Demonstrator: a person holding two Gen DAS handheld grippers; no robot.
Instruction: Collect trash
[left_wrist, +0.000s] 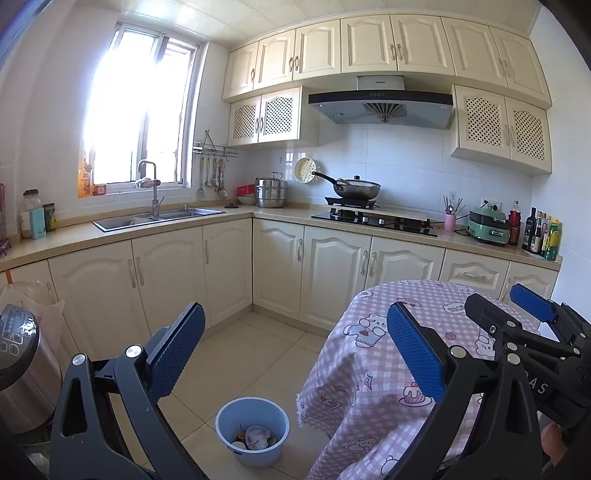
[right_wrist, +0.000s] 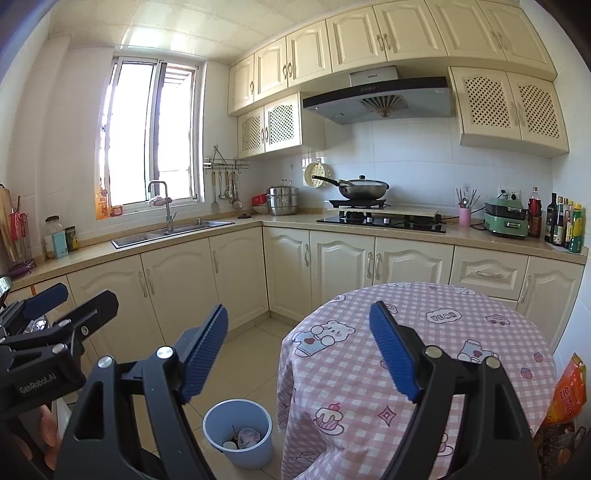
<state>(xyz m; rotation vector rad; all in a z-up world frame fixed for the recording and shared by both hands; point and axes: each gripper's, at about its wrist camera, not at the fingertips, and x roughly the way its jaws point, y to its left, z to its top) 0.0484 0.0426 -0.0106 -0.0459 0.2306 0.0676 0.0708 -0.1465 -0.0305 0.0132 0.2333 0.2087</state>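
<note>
A light blue trash bin (left_wrist: 252, 430) stands on the tiled floor left of a round table; it also shows in the right wrist view (right_wrist: 237, 432). It holds crumpled paper and scraps (left_wrist: 256, 437). My left gripper (left_wrist: 295, 354) is open and empty, held above the bin and the table's edge. My right gripper (right_wrist: 299, 350) is open and empty, above the table's left edge. Each gripper shows in the other's view: the right one at the right edge (left_wrist: 517, 314), the left one at the left edge (right_wrist: 70, 299).
The round table has a pink checked cloth (right_wrist: 424, 350). An orange snack bag (right_wrist: 565, 395) sits by the right wall. A steel rice cooker (left_wrist: 20, 365) stands at the left. Cream cabinets (left_wrist: 280, 273), a sink (left_wrist: 159, 218) and a stove (left_wrist: 373, 221) line the walls.
</note>
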